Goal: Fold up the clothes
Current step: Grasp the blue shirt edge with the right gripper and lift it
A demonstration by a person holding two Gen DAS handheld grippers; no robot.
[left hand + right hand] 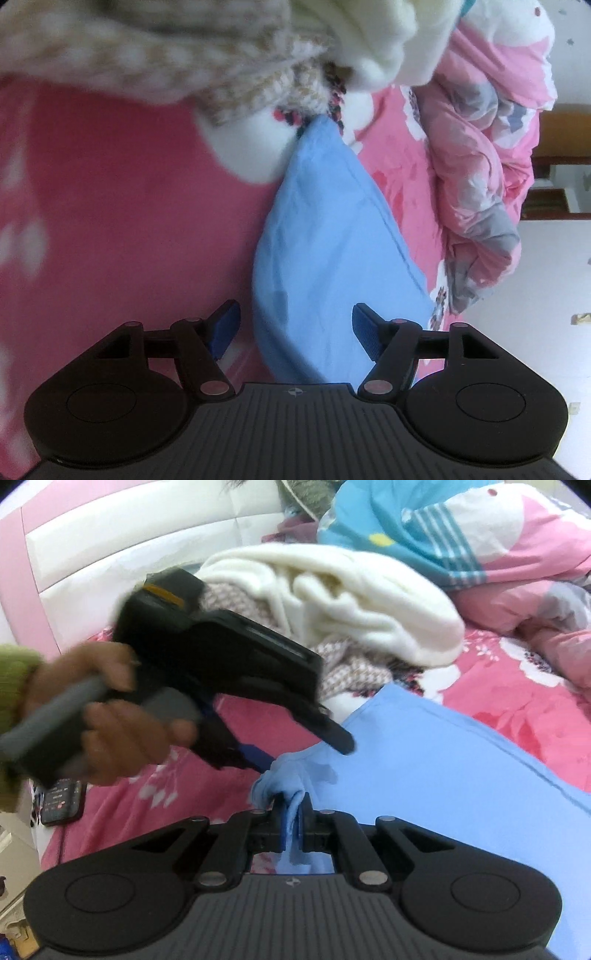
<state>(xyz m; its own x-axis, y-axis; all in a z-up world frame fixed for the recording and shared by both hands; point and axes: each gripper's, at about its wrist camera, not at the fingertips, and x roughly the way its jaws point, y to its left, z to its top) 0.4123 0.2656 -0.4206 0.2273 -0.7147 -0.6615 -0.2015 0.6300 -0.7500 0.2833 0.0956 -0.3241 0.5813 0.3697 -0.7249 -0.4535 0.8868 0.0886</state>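
Two grippers work over a bed with a pink floral sheet [517, 701]. Nearest, the right gripper [293, 812] is clamped on a bunched corner of the one light-blue garment [424, 775], which lies across the sheet. Beside it the left gripper [293, 328] – held by a hand [110, 716] – hovers with jaws apart over that cloth. Beyond lie one cream fleece [351, 605], one checked knit [347, 672], a crumpled pink duvet [487, 177] and a white padded headboard [147, 528].

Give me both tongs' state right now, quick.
Left tongs: open, holding nothing; light blue garment lies between the fingers, ungripped.
Right tongs: shut on a bunched edge of the light blue garment.
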